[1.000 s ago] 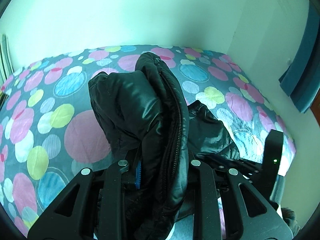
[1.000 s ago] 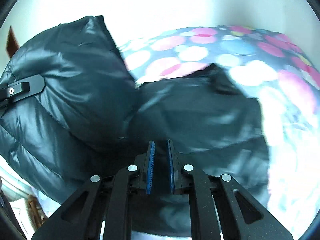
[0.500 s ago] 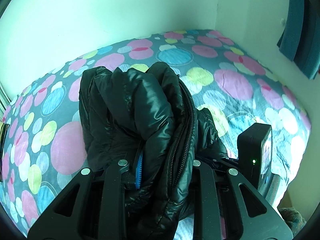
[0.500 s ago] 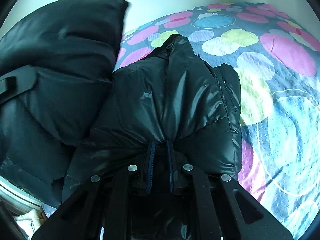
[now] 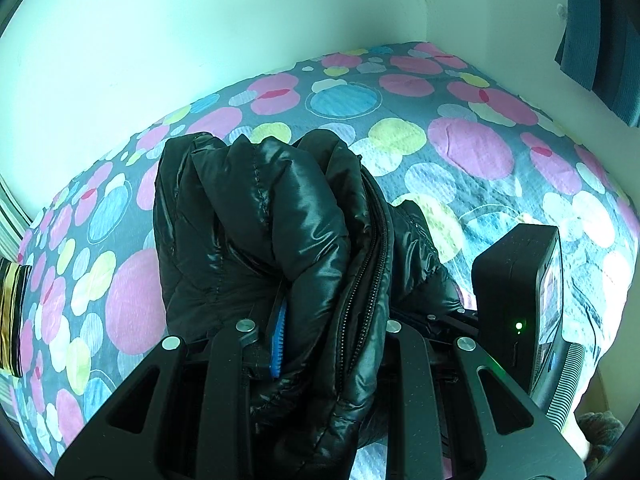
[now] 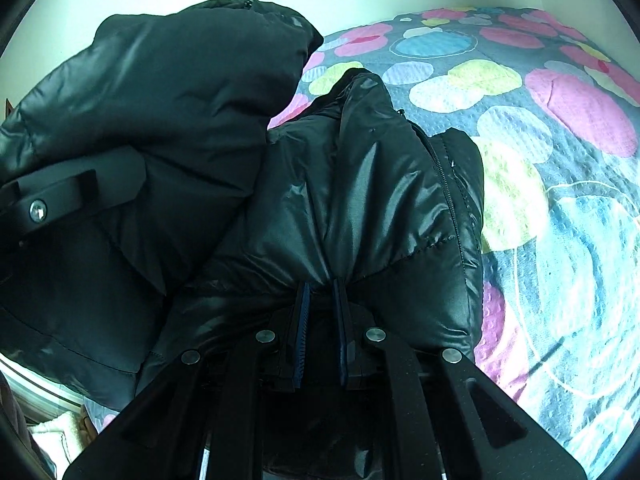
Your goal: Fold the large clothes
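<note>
A shiny black puffer jacket (image 5: pixel 276 224) hangs bunched over a bed with a spotted cover (image 5: pixel 472 152). My left gripper (image 5: pixel 320 320) is shut on a thick fold of it beside the zipper (image 5: pixel 372 240); only one blue pad (image 5: pixel 278 336) shows, the other is hidden by fabric. In the right wrist view my right gripper (image 6: pixel 320 300) is shut on another part of the jacket (image 6: pixel 360 184), fabric pinched between its blue pads (image 6: pixel 302 320). The left gripper's body (image 6: pixel 60 196) shows at the left, against the jacket's other bulk.
The spotted cover (image 6: pixel 540 120) spreads ahead and to the right. White walls meet in a corner behind the bed (image 5: pixel 424 8). A dark blue curtain (image 5: pixel 600 32) hangs at the upper right. The right gripper's camera block (image 5: pixel 516 300) sits at the lower right.
Both grippers have lifted and carried the jacket forward over the bed and tilted down. The jacket now hangs more gathered, and the right view has gone from blurred to sharp.
</note>
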